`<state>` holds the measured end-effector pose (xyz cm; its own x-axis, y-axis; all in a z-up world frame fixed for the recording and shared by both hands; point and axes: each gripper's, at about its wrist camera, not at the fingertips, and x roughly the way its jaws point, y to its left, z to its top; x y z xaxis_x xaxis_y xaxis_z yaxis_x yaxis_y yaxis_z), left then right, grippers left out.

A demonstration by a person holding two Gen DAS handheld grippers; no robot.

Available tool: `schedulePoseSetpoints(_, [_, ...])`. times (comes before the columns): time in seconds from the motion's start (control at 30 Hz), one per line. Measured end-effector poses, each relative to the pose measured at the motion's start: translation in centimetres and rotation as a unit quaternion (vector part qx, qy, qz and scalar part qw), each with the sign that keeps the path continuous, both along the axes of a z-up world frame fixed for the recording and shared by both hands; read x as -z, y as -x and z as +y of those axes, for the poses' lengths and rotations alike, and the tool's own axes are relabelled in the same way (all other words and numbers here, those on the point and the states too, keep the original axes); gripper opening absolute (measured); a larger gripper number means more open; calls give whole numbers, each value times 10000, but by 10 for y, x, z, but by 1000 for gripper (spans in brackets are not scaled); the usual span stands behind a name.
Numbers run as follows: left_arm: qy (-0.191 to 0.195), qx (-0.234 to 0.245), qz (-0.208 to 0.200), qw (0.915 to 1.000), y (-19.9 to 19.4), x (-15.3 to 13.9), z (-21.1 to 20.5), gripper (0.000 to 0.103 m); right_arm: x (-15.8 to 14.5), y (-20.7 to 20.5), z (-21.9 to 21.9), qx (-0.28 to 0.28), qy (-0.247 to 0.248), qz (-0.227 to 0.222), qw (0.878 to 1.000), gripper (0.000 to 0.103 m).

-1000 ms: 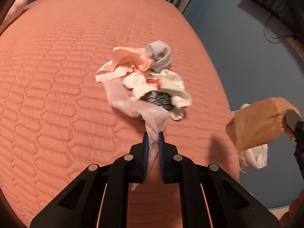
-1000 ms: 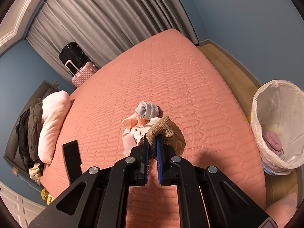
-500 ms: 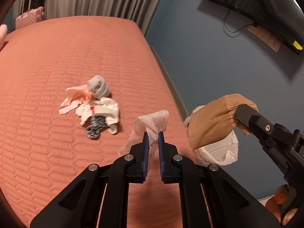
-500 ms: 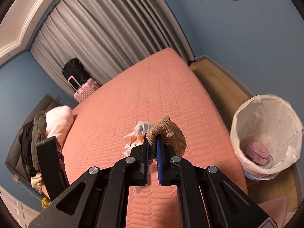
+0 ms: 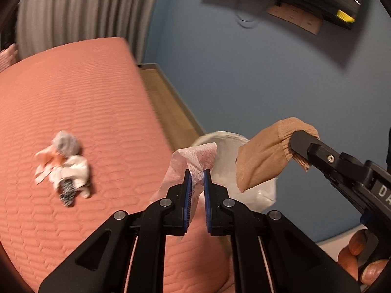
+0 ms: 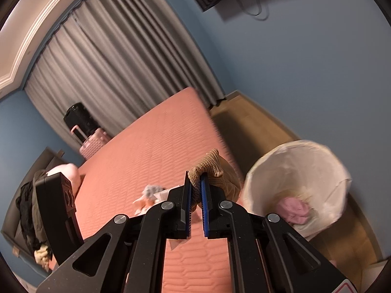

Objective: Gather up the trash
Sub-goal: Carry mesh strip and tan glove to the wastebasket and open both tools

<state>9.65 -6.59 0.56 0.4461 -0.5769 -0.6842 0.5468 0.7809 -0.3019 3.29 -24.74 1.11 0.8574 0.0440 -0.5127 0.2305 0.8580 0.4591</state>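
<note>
My left gripper point(image 5: 195, 171) is shut on a pale pink tissue point(image 5: 193, 157), held above the bed's right edge. My right gripper point(image 6: 194, 174) is shut on a tan stocking point(image 6: 212, 168); in the left wrist view the tan stocking point(image 5: 264, 156) hangs from the right gripper point(image 5: 297, 144) over the bin. The white-lined trash bin point(image 6: 315, 168) stands on the floor right of the bed, with a pink wad point(image 6: 294, 207) inside. A small pile of crumpled scraps point(image 5: 64, 164) lies on the salmon quilted bed point(image 5: 85, 112).
Grey curtains point(image 6: 117, 68) hang behind the bed, with a black and a pink suitcase point(image 6: 94, 141) in front. A pink pillow and dark clothes point(image 6: 29, 210) lie at the bed's left. Blue wall point(image 5: 244, 78) and wood floor strip point(image 5: 168, 107) run right of the bed.
Both grippers rose and swung right, away from the scrap pile toward the bin. The tissue came off the pile; the bin now looms larger in the right wrist view.
</note>
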Motion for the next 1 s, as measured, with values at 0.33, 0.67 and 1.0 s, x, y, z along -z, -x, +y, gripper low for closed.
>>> schedulePoseSetpoints(0.33, [12, 816, -88, 9966, 4, -2, -75, 10, -3, 32, -67, 700, 16, -19, 9975, 7])
schedulePoseSetpoints(0.67, [185, 413, 69, 9989, -18, -5, -88, 60, 4, 31, -92, 927, 35, 92, 9956, 7])
schedulePoseSetpoints(1.0, [115, -7, 20, 9999, -24, -4, -63, 60, 6, 20, -86, 782, 96, 135, 9968, 7])
